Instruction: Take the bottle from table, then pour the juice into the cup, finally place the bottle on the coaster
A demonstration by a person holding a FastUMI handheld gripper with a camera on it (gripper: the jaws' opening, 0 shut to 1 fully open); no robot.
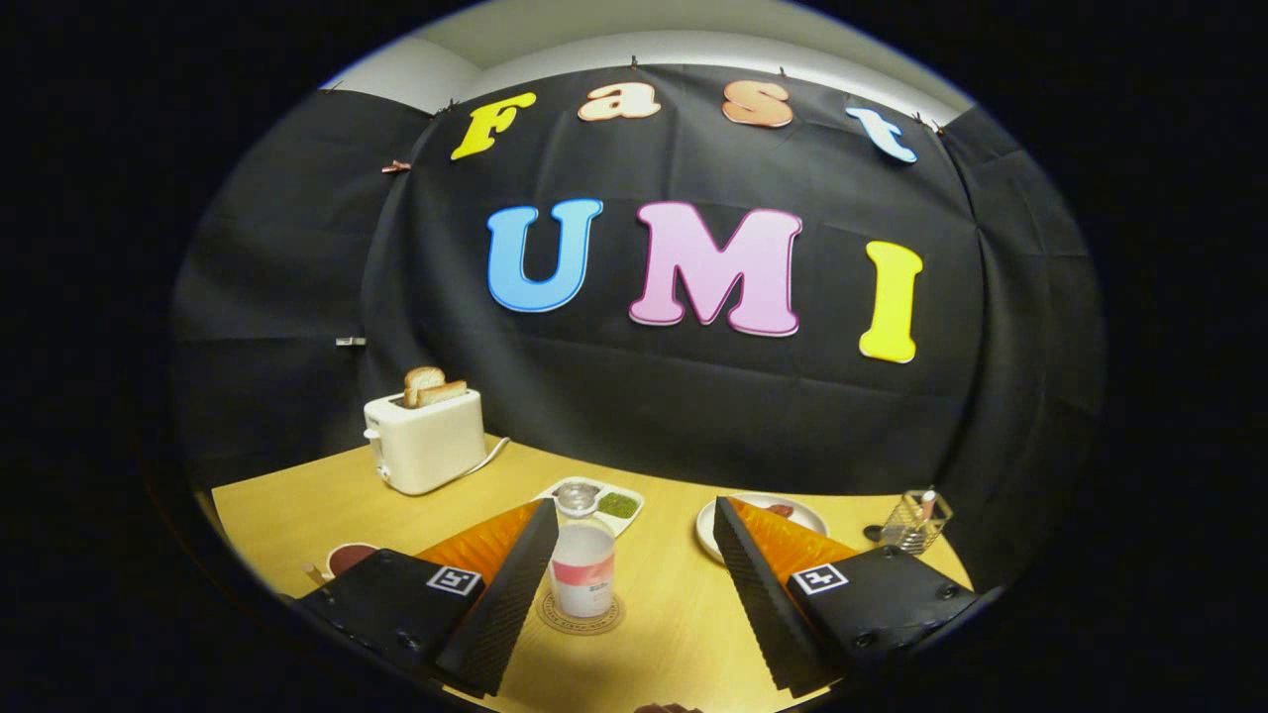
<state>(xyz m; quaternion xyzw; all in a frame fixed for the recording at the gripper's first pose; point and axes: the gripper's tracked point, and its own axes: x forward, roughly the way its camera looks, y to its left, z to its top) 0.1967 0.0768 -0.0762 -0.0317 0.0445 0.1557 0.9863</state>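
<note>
A clear bottle (582, 560) with a pink-and-white label stands upright on a round coaster (581, 614) on the wooden table (674, 604). It sits between my fingers, close against the inner side of the left finger (515, 584) and well apart from the right finger (758, 584). My gripper (634, 535) is open, with nothing pressed between the fingers. A cup (349, 558) with a dark red inside stands to the left, beyond the left finger.
A white toaster (424, 441) holding toast slices stands at the back left, its cord trailing right. Behind the bottle lies a sectioned tray (604, 503) with green food. A white plate (768, 517) and a wire holder (916, 523) are to the right.
</note>
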